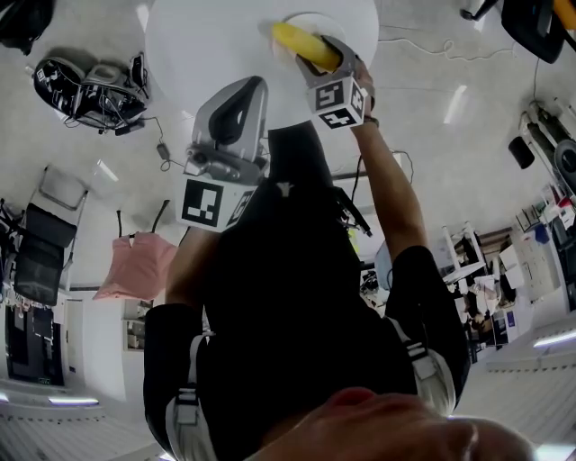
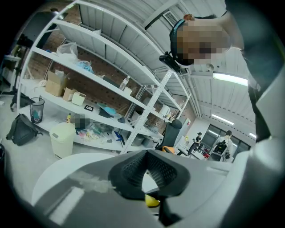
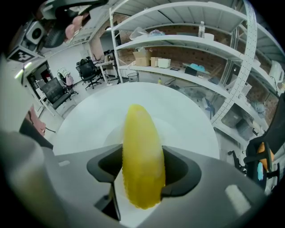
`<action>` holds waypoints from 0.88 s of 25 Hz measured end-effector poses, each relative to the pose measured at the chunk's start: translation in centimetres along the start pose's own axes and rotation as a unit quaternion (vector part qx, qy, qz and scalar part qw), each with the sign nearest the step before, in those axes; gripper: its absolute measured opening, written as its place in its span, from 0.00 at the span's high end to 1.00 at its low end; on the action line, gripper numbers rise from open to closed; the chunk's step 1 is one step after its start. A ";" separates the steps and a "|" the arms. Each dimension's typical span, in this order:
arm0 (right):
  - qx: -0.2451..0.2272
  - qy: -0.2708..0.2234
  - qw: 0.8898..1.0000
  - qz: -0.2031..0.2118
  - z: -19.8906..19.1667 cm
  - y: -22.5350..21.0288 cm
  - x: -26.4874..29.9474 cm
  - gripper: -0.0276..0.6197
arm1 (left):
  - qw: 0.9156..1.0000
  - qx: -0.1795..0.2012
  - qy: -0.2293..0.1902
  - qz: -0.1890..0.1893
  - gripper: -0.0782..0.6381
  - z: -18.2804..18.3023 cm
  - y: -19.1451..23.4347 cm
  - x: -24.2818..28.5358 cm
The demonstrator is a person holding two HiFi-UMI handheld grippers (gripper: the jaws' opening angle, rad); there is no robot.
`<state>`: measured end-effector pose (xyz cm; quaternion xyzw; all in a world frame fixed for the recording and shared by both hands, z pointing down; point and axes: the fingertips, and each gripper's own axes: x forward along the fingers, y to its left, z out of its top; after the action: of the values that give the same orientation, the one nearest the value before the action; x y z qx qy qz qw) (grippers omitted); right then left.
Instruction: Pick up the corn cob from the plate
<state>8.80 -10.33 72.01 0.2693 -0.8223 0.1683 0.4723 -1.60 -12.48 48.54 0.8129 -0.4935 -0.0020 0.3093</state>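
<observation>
A yellow corn cob (image 1: 304,45) lies over a white plate (image 1: 317,20) on a round white table (image 1: 198,45). My right gripper (image 1: 317,61) is shut on the cob. In the right gripper view both dark pads press the sides of the corn cob (image 3: 141,151), which points away over the plate (image 3: 180,129); my right gripper (image 3: 142,171) grips it near its lower end. My left gripper (image 1: 250,85) hovers over the table to the left of the plate, shut on nothing. In the left gripper view its pads (image 2: 133,169) meet at the tips, and a bit of the corn cob (image 2: 152,201) shows below them.
White metal shelving (image 3: 187,49) with boxes stands behind the table, also seen as shelving (image 2: 89,71). A pale bin (image 2: 61,139) and a black bag (image 2: 22,129) sit on the floor. Office chairs (image 3: 89,71) stand at the left. Bags (image 1: 90,90) lie beside the table.
</observation>
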 end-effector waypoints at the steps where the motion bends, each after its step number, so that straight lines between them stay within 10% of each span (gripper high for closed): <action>1: 0.003 -0.001 1.000 -0.001 -0.1 0.0 -0.1 0.54 | 1.000 -0.001 -0.002 0.001 0.88 0.1 0.0 0.0; 22: 0.120 -0.019 0.993 -0.005 -0.5 0.4 -1.0 0.55 | 1.000 -0.002 -0.006 -0.001 0.88 0.0 0.1 -2.1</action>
<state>9.29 -9.53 71.40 0.3315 -0.8036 0.2581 0.4216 -2.74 -10.83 47.91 0.8127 -0.4945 -0.0085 0.3082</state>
